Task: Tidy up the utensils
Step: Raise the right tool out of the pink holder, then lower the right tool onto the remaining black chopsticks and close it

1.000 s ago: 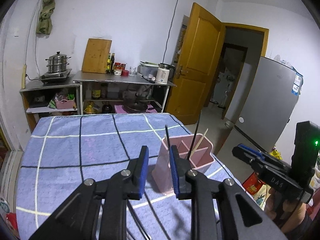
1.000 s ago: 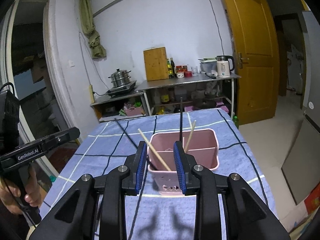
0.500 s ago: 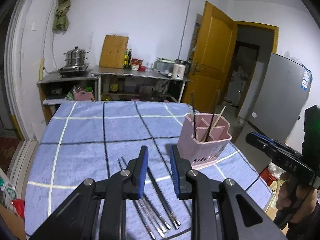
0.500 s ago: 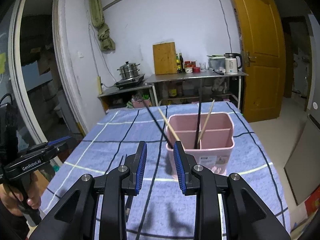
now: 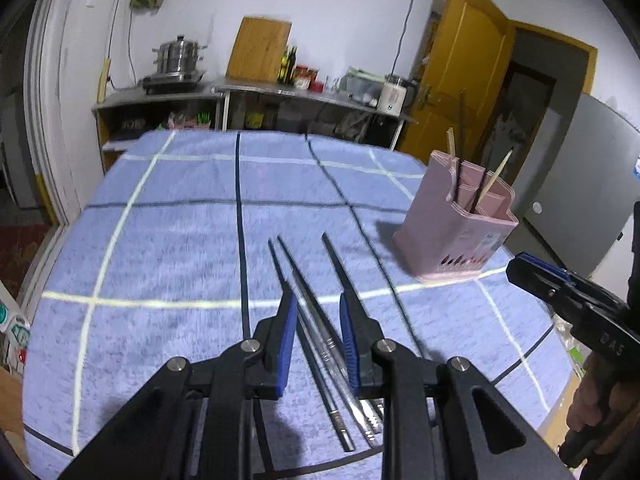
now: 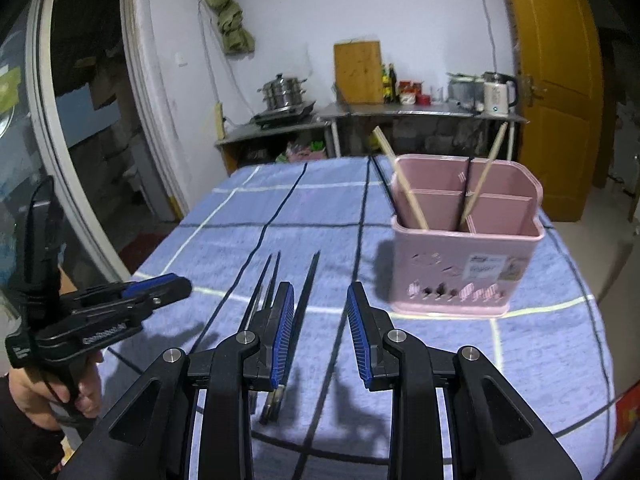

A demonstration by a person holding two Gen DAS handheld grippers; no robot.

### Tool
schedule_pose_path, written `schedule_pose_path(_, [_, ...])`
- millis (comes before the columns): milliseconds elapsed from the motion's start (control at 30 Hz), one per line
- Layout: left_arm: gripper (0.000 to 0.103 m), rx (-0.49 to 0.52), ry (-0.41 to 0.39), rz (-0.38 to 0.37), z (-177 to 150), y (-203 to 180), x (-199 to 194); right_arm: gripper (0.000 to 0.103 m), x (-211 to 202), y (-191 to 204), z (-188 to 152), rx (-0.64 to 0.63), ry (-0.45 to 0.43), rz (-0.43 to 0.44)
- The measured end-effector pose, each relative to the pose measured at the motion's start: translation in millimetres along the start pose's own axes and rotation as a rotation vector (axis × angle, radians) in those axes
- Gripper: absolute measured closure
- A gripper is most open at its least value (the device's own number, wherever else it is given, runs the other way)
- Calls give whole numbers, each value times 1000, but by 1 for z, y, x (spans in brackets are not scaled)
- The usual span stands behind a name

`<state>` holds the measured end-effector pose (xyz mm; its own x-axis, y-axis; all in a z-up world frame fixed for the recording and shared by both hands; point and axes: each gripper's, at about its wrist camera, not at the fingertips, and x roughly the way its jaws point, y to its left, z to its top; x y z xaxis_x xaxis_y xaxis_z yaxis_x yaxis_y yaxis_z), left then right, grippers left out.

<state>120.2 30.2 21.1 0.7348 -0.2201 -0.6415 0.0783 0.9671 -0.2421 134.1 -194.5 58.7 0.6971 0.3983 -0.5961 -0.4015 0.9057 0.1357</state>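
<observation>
Steel steamer pot [image 5: 179,56], yellow door [image 6: 554,80]

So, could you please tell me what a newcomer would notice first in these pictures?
Probably the pink utensil holder standing on the blue checked tablecloth, with two wooden chopsticks and a dark one leaning out of it. Next, the dark chopsticks lying loose on the cloth, just ahead of the left tool and right tool, both empty with parted jaws.
</observation>
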Motion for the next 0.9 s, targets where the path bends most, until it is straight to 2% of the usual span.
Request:
schedule_pose_path(233, [80,-32,91,13,-13,11,43,75,46,3,-13,10,92,29])
schedule_pose_path(500, [80,-43,150,30,-17,14,74,76,99,4,-25,15,194,49])
schedule_pose_path(700, [80,-41,162,36,-20,15,82,77,128,4,-29,14,246,50])
schedule_pose_path(900, [78,-3,165,74,-20,7,84,77,145,3,-31,22,276,48])
